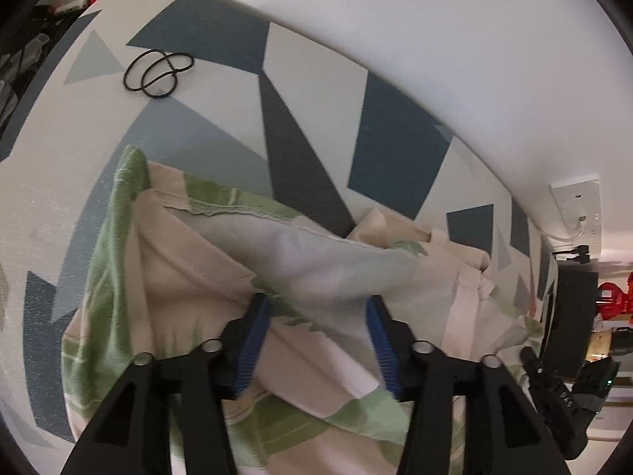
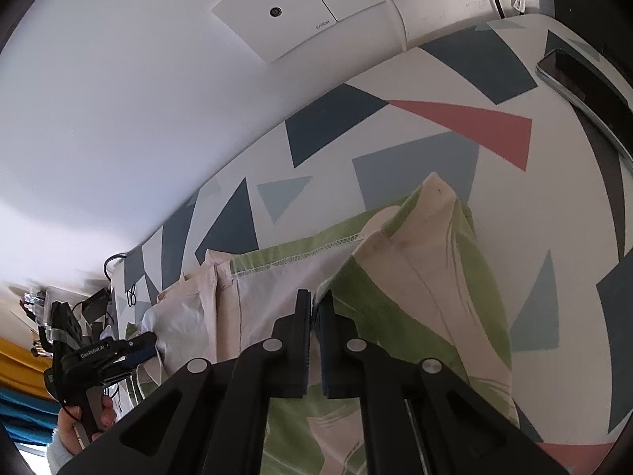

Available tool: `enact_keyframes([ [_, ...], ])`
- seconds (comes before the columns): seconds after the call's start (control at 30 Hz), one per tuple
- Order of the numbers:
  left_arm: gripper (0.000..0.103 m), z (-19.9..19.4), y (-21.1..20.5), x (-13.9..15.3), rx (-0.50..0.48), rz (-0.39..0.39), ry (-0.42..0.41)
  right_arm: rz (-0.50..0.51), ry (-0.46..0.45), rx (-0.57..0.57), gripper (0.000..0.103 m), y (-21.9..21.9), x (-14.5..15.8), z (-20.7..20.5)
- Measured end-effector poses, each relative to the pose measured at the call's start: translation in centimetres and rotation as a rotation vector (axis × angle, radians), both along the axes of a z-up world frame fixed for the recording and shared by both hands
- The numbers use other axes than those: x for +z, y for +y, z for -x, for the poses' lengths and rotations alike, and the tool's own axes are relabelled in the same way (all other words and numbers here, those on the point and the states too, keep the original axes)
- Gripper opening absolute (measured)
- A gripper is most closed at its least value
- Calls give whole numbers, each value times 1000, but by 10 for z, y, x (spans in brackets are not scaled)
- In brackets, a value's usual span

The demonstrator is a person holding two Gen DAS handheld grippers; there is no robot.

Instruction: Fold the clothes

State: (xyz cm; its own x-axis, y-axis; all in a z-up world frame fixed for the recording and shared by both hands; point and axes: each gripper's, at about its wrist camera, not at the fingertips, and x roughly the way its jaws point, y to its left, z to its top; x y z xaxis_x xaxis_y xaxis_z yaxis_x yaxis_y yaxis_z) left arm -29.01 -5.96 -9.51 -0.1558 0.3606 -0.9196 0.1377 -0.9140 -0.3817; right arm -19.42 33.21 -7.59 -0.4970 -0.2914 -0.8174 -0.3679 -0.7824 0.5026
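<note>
A green and cream patterned garment (image 1: pixel 190 277) lies bunched on the table with the geometric cloth (image 1: pixel 221 118). My left gripper (image 1: pixel 316 308) is open, its blue pads either side of a raised pale fold of the garment. In the right wrist view the garment (image 2: pixel 415 285) lies in front, seams showing. My right gripper (image 2: pixel 315 301) is shut on a fold of the garment's edge. The left gripper (image 2: pixel 138 346) shows at the far left of that view, its tips at the garment's white end.
Black elastic bands (image 1: pixel 158 73) lie on the table at the back left. A white wall (image 1: pixel 435 39) runs along the far edge, with a socket panel (image 2: pixel 277 16) and cables. A dark phone (image 2: pixel 577 75) lies at the table's right end.
</note>
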Motion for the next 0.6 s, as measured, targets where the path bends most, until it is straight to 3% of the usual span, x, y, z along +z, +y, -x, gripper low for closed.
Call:
enact_keyframes([
  [0.07, 48, -3, 3, 1, -7, 34, 7, -7, -3, 3, 5, 0, -1, 1],
  [0.1, 41, -5, 5, 2, -15, 63, 12, -10, -4, 3, 5, 0, -1, 1],
  [0.17, 2, -10, 7, 2, -37, 101, 4, -10, -1, -5, 5, 1, -2, 3],
  [0.33, 1, -22, -9, 11, 4, 44, 11, -8, 28, -26, 4, 8, 3, 0],
  [0.6, 1, -22, -21, 64, 36, -15, 161, 2, 86, -65, 4, 16, 16, -1],
])
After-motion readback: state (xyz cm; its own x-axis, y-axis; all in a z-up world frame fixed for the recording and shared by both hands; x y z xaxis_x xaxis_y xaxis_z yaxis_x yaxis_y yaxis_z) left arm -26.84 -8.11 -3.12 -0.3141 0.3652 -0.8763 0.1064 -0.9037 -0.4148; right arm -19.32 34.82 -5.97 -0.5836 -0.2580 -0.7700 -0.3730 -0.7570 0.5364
